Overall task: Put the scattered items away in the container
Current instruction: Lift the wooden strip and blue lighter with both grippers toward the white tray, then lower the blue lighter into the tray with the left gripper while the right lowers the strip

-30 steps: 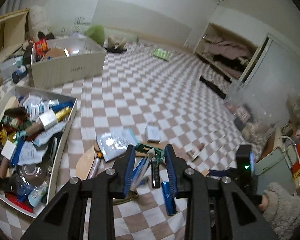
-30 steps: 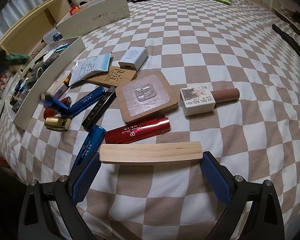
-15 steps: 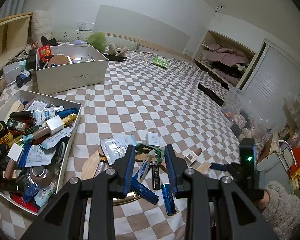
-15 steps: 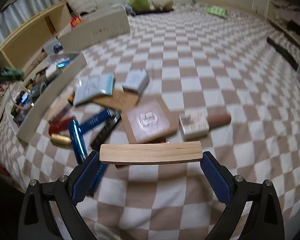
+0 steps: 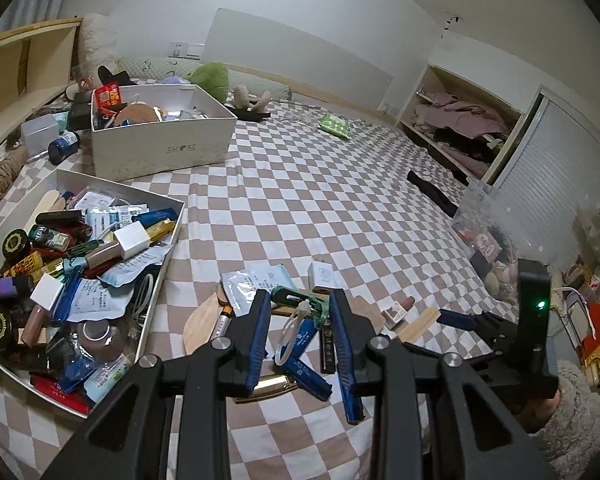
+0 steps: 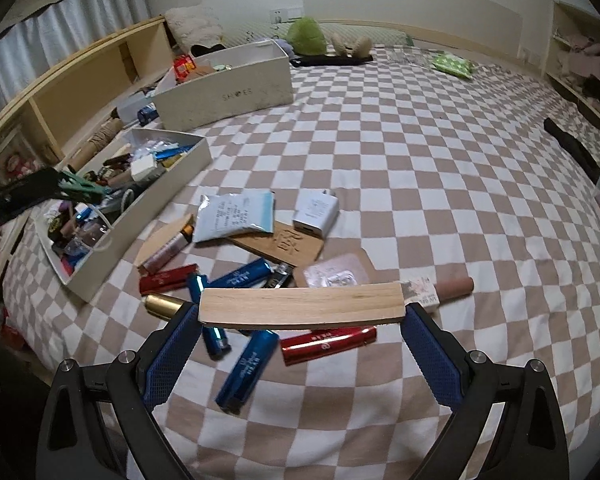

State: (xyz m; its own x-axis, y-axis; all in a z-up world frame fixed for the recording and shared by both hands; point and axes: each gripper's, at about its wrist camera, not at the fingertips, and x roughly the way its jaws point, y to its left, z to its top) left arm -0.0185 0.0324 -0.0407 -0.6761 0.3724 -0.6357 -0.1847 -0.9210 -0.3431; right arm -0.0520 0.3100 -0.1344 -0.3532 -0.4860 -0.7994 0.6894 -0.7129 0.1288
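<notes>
My left gripper (image 5: 300, 300) is shut on a green clip (image 5: 296, 297) with a clear loop hanging from it, held above the pile of scattered items. In the right wrist view that green clip (image 6: 82, 191) hangs over the near end of the shallow white tray (image 6: 168, 186), which is packed with small items. My right gripper (image 6: 300, 312) is shut endwise on a flat wooden strip (image 6: 300, 305), lifted above the bed. Under it lie blue lighters (image 6: 246, 366), a red tube (image 6: 328, 342), a gold tube (image 6: 164, 305), a white charger (image 6: 315, 213) and a foil packet (image 6: 236, 216).
A taller white shoe box (image 5: 164, 148) of things stands behind the tray (image 5: 166, 248). A wooden plaque (image 6: 284, 242) and a nail polish box (image 6: 422, 294) lie in the pile. Checked bedding (image 6: 440, 168) stretches right; shelves (image 6: 84, 80) run along the left edge.
My right gripper has risen with the wooden strip, so the pile looks farther below. My left gripper has carried the green clip from the pile leftward over the tray.
</notes>
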